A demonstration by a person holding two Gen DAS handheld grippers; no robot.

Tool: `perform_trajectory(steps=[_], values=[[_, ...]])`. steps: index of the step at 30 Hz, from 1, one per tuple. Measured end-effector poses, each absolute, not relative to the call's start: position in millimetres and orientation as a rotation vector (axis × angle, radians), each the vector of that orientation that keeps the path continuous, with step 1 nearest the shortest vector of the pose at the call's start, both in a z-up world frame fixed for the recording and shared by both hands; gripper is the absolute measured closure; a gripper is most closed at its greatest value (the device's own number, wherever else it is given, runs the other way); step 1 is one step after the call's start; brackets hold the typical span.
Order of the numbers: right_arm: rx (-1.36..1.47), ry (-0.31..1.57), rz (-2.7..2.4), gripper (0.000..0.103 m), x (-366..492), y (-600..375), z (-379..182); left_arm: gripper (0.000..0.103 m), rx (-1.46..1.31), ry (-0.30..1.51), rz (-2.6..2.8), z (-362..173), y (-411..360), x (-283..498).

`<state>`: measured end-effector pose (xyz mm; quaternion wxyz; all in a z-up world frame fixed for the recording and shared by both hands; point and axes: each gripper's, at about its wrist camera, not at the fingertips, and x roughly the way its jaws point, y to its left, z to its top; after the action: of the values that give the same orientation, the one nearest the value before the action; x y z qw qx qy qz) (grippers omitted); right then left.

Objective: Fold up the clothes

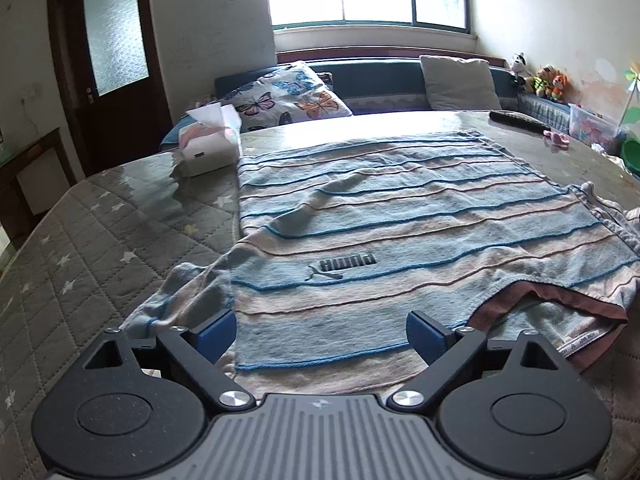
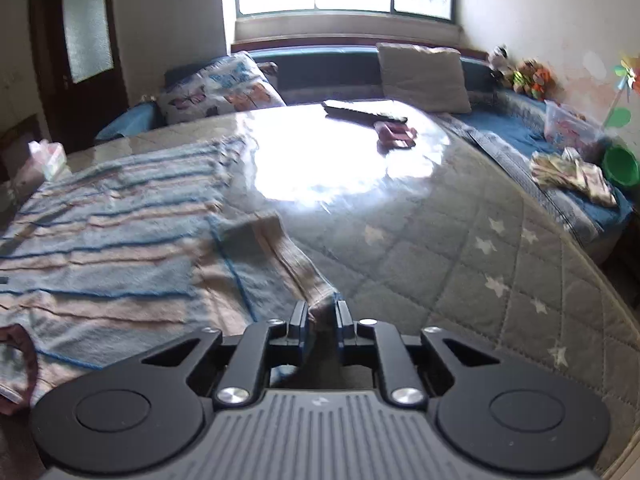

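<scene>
Right gripper (image 2: 323,312) pinches the striped shirt (image 1: 380,216) sleeve, while left gripper (image 1: 320,330) hovers spread wide over it.

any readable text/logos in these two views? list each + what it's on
"PUMA", upside down from this camera, with the leaping-cat logo beside it: on the striped shirt, left wrist view.
Neck label inside the shirt's collar: has print, too small to read.
Tissue box: a small dark mark on its side, unreadable.
Right wrist view: blurred, no legible text; the right gripper is clamped on the shirt's sleeve. Left gripper open.
</scene>
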<state>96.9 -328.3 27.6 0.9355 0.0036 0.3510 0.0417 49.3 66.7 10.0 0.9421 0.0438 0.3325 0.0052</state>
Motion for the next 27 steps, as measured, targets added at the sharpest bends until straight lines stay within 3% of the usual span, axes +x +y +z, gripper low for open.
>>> perform_trajectory(steps=[10, 19, 21, 27], values=[[-0.05, 0.605, 0.338, 0.094, 83.5, -258.4, 77.0, 0.009, 0.058, 0.654, 0.081, 12.8, 82.0, 37.7], [-0.097, 0.667, 0.509, 0.09, 86.4, -194.2, 57.6, 0.01, 0.0, 0.636, 0.226, 17.3, 111.5, 21.9], [-0.102, 0.696, 0.534, 0.084, 87.3, -187.9, 50.1, 0.013, -0.026, 0.649, 0.26, 15.6, 120.5, 20.0], [-0.108, 0.721, 0.527, 0.082, 91.5, -197.8, 47.4, 0.023, -0.121, 0.688, 0.343, 8.9, 147.4, 15.2]])
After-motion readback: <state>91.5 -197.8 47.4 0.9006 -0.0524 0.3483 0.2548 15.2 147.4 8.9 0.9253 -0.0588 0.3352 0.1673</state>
